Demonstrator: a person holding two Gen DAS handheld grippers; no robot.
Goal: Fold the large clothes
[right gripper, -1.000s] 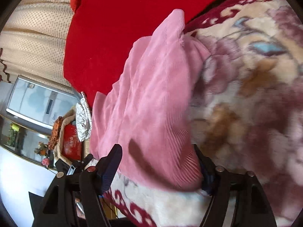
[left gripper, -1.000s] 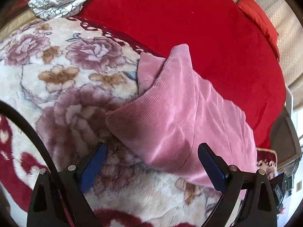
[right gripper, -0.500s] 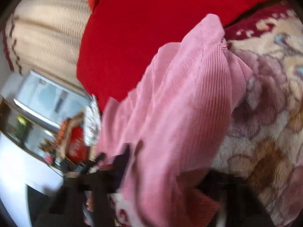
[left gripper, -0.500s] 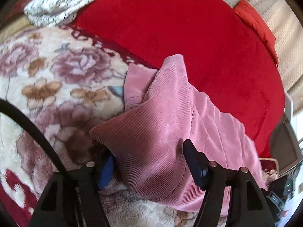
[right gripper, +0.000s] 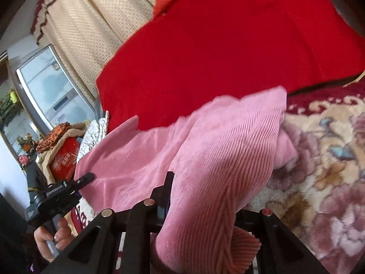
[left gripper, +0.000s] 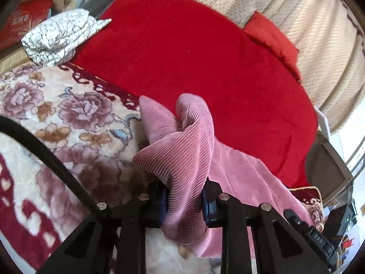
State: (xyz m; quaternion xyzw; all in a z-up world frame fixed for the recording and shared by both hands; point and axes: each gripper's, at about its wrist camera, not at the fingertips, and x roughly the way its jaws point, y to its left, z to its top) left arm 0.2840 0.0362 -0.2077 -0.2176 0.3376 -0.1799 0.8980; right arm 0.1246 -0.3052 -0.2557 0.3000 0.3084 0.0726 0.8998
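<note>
A pink corduroy garment (left gripper: 182, 150) lies partly on a floral blanket (left gripper: 68, 114) and partly on a red cover (left gripper: 194, 57). My left gripper (left gripper: 184, 196) has a bunched corner of it between its blue pads, and the jaws are still closing on the cloth. In the right wrist view the same garment (right gripper: 216, 148) drapes over my right gripper (right gripper: 203, 205), whose jaws are closing on another bunched edge. The right finger is hidden under the fabric. Both held parts hang raised above the blanket.
A white crackle-patterned cloth (left gripper: 59, 36) lies at the far left of the red cover, and a red pillow (left gripper: 271, 34) sits by the beige curtain (left gripper: 308, 11). A person's hand (right gripper: 49, 237), a red box (right gripper: 63, 159) and a glass-fronted cabinet (right gripper: 50, 86) are at the left.
Both grippers went from wide open around the garment's edges to closed on them. Both rose, lifting and bunching the pink cloth off the floral blanket.
</note>
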